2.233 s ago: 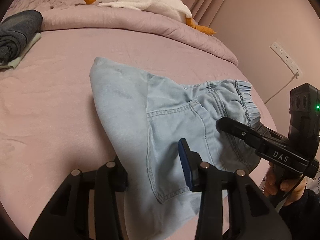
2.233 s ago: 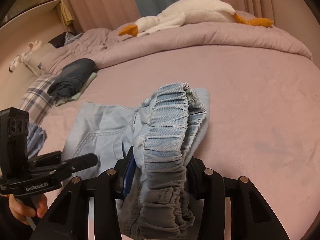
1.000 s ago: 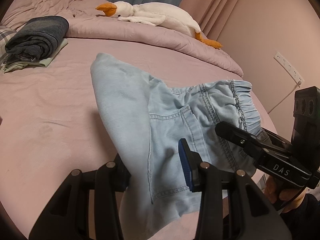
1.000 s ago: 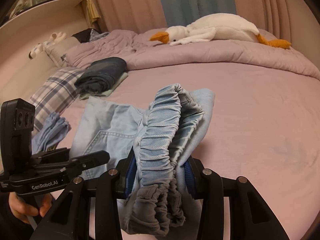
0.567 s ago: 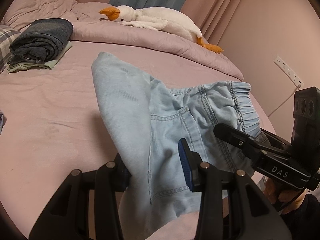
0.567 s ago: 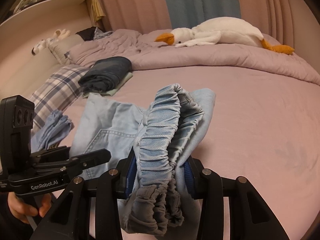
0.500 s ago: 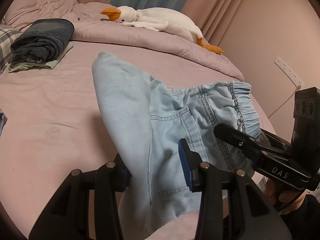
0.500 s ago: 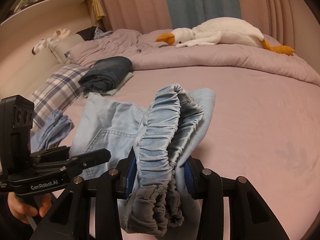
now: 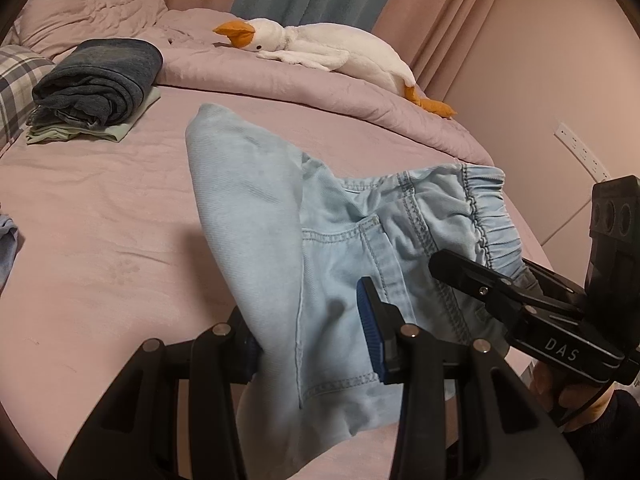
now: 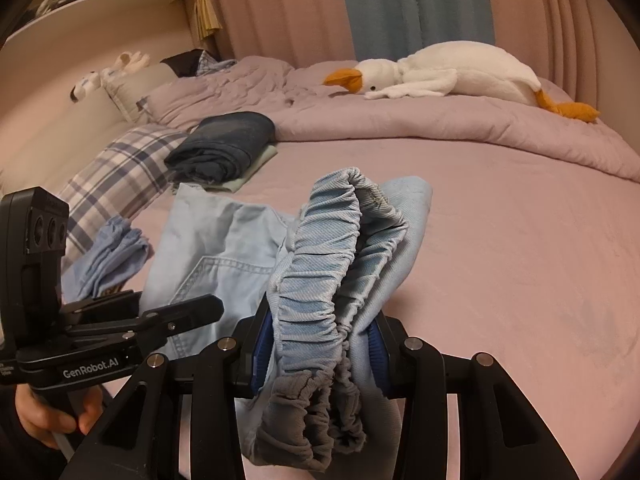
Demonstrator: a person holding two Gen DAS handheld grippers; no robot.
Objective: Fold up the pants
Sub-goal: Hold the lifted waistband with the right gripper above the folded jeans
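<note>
Pants [image 9: 328, 248], light blue denim with an elastic waistband, are held up over the pink bed [image 9: 100, 240] between both hand-held tools. Left gripper [image 9: 312, 340] is clamped on the leg end of the fabric; the cloth fills the gap between its blue pads and drapes down in front of the camera. Right gripper [image 10: 320, 344] is clamped on the gathered waistband, which bunches up between its blue pads and hangs below them. A back pocket faces up on the stretch of cloth between the two tools. A hand [image 10: 52, 416] grips the left tool's handle at the lower left of the right wrist view.

Surroundings: a folded dark garment [image 9: 96, 80] sits on a pale green one near the plaid pillow [image 10: 120, 172]. A white plush goose [image 9: 328, 52] lies on the rumpled duvet [image 9: 280, 88]. Another crumpled blue cloth [image 10: 108, 256] lies beside the pillow. Curtains [image 10: 380, 8] hang behind the bed.
</note>
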